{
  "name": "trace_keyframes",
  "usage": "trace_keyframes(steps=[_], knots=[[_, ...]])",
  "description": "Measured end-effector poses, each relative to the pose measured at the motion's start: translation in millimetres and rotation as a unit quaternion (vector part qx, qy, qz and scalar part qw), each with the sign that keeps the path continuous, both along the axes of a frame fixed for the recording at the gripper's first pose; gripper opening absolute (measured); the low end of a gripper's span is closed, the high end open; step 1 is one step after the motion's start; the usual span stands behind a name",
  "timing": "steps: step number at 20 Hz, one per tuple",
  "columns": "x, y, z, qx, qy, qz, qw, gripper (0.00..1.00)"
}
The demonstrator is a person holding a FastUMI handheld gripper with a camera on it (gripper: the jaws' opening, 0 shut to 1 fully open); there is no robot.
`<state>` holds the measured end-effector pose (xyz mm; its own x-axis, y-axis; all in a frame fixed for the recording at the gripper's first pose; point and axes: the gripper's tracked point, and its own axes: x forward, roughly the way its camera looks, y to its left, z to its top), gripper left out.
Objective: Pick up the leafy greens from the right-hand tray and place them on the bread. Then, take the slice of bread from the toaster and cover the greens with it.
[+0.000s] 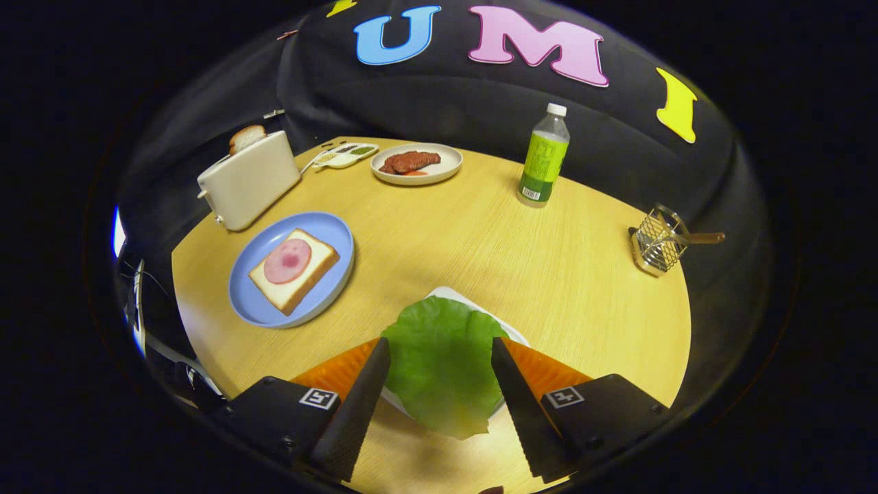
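A green lettuce leaf (442,360) lies on a white tray (458,295) at the near side of the round wooden table. My gripper (440,341) is open, its two fingers standing on either side of the leaf, close to its edges. Beyond the fingers to the left, a blue plate (254,309) carries a slice of bread (296,288) topped with a round pink ham slice (287,261). Behind the plate stands a white toaster (248,180) with a bread slice (245,137) sticking out of its slot.
At the far side of the table sit a beige plate of cooked meat (416,163) and a small divided condiment dish (345,154). A green-labelled bottle (544,158) stands to the back right. A wire utensil holder (660,241) sits at the right edge.
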<state>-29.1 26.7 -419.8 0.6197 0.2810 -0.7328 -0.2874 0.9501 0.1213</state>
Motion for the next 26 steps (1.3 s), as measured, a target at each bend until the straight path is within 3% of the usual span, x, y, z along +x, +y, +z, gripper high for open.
trace_keyframes(steps=[3,6,13,14,16,20,26], knots=[[3.7,-0.6,-23.9,-0.005,0.025,0.002,1.000,0.91],[1.1,1.0,-37.2,-0.001,0.045,0.003,0.999,0.75],[-0.1,-2.9,-44.9,-0.008,0.060,0.013,0.998,0.71],[0.4,-3.7,-46.0,-0.007,0.064,0.007,0.998,0.45],[1.3,-2.1,-46.4,-0.009,0.065,0.002,0.998,0.13],[2.2,-4.4,-35.3,0.007,0.066,-0.022,0.998,0.08],[11.5,1.4,30.8,0.023,0.011,-0.030,0.999,0.07]])
